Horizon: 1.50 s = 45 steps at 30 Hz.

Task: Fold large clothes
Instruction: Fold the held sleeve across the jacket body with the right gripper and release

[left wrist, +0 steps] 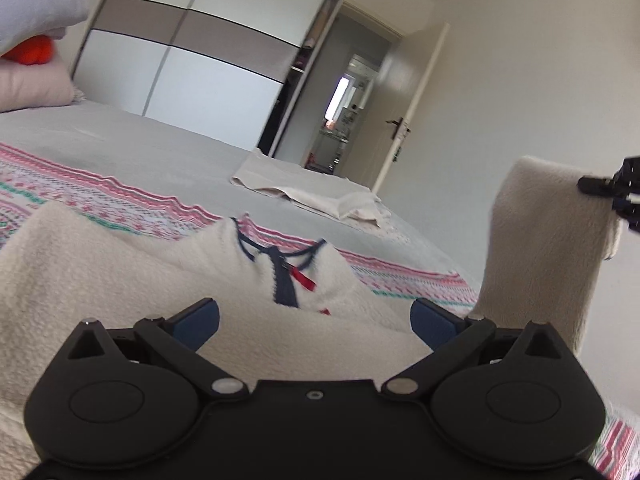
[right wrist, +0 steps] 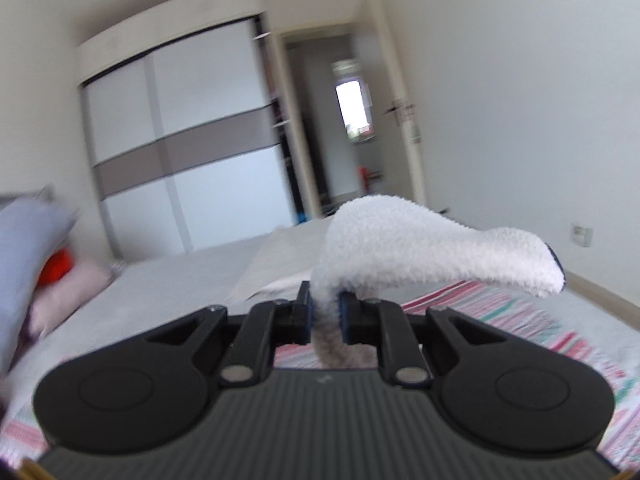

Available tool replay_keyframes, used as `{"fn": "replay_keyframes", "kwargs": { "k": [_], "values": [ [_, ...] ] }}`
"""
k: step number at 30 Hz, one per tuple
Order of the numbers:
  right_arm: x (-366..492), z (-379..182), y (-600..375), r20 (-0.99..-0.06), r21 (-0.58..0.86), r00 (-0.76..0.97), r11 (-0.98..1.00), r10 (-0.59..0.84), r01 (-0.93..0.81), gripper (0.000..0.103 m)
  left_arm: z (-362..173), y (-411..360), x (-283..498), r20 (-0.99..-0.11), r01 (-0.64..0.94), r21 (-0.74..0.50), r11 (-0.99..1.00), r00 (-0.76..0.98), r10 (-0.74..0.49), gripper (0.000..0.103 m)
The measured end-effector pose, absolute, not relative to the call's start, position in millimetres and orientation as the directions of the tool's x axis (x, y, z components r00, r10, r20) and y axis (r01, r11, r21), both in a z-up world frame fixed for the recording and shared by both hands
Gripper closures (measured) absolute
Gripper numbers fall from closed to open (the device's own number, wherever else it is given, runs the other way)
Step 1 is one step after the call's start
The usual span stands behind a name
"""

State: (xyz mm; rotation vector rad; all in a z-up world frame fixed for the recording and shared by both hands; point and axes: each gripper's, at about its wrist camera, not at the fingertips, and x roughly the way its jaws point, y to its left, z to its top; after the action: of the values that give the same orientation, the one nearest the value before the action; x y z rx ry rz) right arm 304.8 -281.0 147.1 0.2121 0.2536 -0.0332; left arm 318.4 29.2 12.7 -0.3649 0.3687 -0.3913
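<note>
A cream fleece top [left wrist: 120, 280] with a navy zip collar [left wrist: 286, 268] lies on the bed over a striped pink patterned blanket [left wrist: 120, 192]. My left gripper [left wrist: 315, 316] hovers low over the fleece, open, its blue pads wide apart and nothing between them. My right gripper [right wrist: 325, 312] is shut on one end of the fleece top [right wrist: 400, 236], whose free end flops over to the right. In the left wrist view that lifted part [left wrist: 548, 240] hangs as a tall column at the right, held from the right gripper [left wrist: 600, 186].
A folded beige cloth [left wrist: 304, 192] lies further back on the grey bedspread [left wrist: 140, 140]. Pillows and an orange item [left wrist: 34, 50] are stacked at the far left. A sliding wardrobe [left wrist: 208, 48] and an open door [left wrist: 400, 120] stand beyond the bed.
</note>
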Motion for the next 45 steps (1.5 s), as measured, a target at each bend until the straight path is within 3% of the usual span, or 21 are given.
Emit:
{"fn": "replay_keyframes", "kwargs": {
  "k": [4,11,14,16,18,20,21,24,29,33,36,40,45],
  "values": [
    [331.8,102.4,-215.7,-0.35,0.182,0.929,0.982,0.122,-0.06,0.091,12.9,42.7,321.2,-0.264,0.257,-0.424,0.868,0.882,-0.39,0.0],
    [361.6,-9.5,-169.0,-0.55,0.168,0.816,0.98,0.18,-0.103,0.089,7.9,54.4,333.0,-0.278,0.221,-0.478,0.85,0.88,-0.385,0.0],
    [349.2,-38.0,-164.9,-0.509,0.17,0.836,0.976,0.204,-0.135,0.087,5.9,50.9,334.5,-0.294,0.222,-0.469,0.855,0.873,-0.389,0.0],
    [340.5,-35.6,-163.2,-0.489,0.18,0.842,0.971,0.227,-0.158,0.081,4.8,45.6,333.9,-0.305,0.227,-0.442,0.868,0.872,-0.383,0.0],
    [333.3,-28.9,-166.9,-0.492,0.2,0.828,0.961,0.269,-0.193,0.067,3.3,39.1,332.0,-0.314,0.232,-0.408,0.883,0.873,-0.374,0.0],
    [322.4,-22.2,-172.5,-0.487,0.241,0.805,0.938,0.338,-0.248,0.036,1.3,32.7,330.0,-0.323,0.238,-0.37,0.898,0.873,-0.365,0.0],
    [316.1,-19.0,-174.4,-0.492,0.245,0.79,0.929,0.366,-0.278,0.028,0.5,29.3,328.6,-0.327,0.243,-0.351,0.904,0.873,-0.361,0.0],
    [296.5,-8.0,-179.3,-0.486,0.172,0.779,0.917,0.397,-0.36,0.021,-1.8,15.0,324.3,-0.344,0.265,-0.275,0.924,0.871,-0.351,0.0],
    [284.4,6.8,-215.1,-0.474,0.217,0.779,0.912,0.409,-0.347,0.019,-2.4,-8.7,316.3,-0.351,0.315,-0.181,0.931,0.864,-0.361,0.0],
    [277.3,16.4,-260.4,-0.419,0.305,0.833,0.92,0.36,-0.244,0.017,11.4,-14.3,320.6,-0.368,0.329,-0.256,0.909,0.836,-0.407,0.0],
    [276.7,15.5,-298.8,-0.375,0.43,0.872,0.892,0.316,-0.139,0.016,24.8,-25.1,317.8,-0.359,0.355,-0.234,0.905,0.834,-0.42,0.0],
    [286.5,-1.4,-338.7,-0.379,0.602,0.887,0.798,0.265,0.019,0.017,33.2,-60.2,314.4,-0.385,0.439,-0.104,0.892,0.81,-0.443,0.0],
    [290.7,-14.0,-357.2,-0.337,0.683,0.906,0.728,0.257,0.047,0.024,30.1,-115.6,333.1,-0.449,0.474,0.113,0.873,0.808,-0.381,0.002]
  ]
}}
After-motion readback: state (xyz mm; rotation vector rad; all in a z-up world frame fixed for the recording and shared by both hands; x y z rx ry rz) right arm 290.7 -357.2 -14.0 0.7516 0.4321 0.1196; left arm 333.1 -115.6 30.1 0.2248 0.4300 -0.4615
